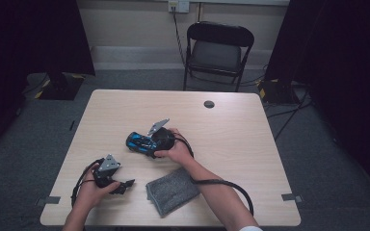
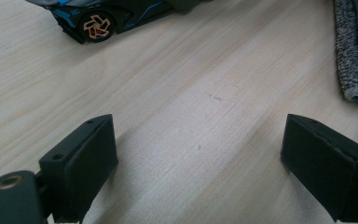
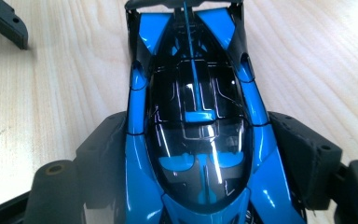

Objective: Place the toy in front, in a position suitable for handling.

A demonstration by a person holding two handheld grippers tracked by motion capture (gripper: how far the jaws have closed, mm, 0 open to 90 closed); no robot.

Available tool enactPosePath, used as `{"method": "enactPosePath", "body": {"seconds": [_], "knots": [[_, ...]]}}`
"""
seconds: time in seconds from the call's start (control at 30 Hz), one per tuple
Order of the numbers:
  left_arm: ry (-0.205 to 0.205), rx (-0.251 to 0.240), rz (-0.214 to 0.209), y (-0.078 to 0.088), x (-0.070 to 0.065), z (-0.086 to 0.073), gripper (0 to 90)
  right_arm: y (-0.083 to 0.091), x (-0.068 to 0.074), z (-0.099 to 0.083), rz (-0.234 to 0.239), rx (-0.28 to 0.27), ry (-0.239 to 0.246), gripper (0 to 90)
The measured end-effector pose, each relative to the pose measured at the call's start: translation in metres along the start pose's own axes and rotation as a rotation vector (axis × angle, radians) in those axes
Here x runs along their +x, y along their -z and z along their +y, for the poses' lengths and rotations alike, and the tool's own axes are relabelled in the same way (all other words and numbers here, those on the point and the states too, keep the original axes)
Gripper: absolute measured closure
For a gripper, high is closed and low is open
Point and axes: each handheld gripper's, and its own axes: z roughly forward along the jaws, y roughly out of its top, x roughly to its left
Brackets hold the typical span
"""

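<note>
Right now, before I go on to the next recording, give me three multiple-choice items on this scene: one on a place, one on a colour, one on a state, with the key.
1. Where does the grey cloth lie on the table?
A. at the far edge, by the round hole
B. near the person's edge, between the two forearms
C. under the toy car

2. What colours is the toy car?
A. blue and black
B. red and white
C. yellow all over

3. How does the left gripper stand?
A. shut on the cloth
B. shut on the car
C. open, with bare table between its jaws

Key: 1 B, the high view shows the cloth between the forearms at the near edge. 2 A, the right gripper view shows blue panels on a black body. 3 C, the left gripper view shows wide jaws over bare wood.
</note>
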Motion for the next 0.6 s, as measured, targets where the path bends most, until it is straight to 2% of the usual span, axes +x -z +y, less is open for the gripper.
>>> {"method": "enactPosePath", "body": {"seconds": [0.17,0.3,0.4,0.47,0.6], "knots": [[0.0,0.0,0.0,0.0,0.0,0.0,9.9,0.0005,-0.0015,-0.0027,0.002,-0.005,-0.007,24.6],[0.001,0.0,0.0,0.0,0.0,0.0,9.9,-0.0006,-0.0027,-0.0056,0.009,-0.016,-0.035,24.4],[0.001,0.0,0.0,0.0,0.0,0.0,9.9,-0.0005,-0.003,-0.0052,0.009,-0.011,-0.036,24.1],[0.001,0.0,-0.001,0.0,0.0,0.0,9.9,-0.0006,-0.003,-0.0062,0.0,-0.011,-0.018,23.7],[0.001,0.0,0.0,0.0,0.0,0.0,9.9,-0.0015,-0.0021,-0.0085,-0.004,-0.032,-0.036,19.2]]}}
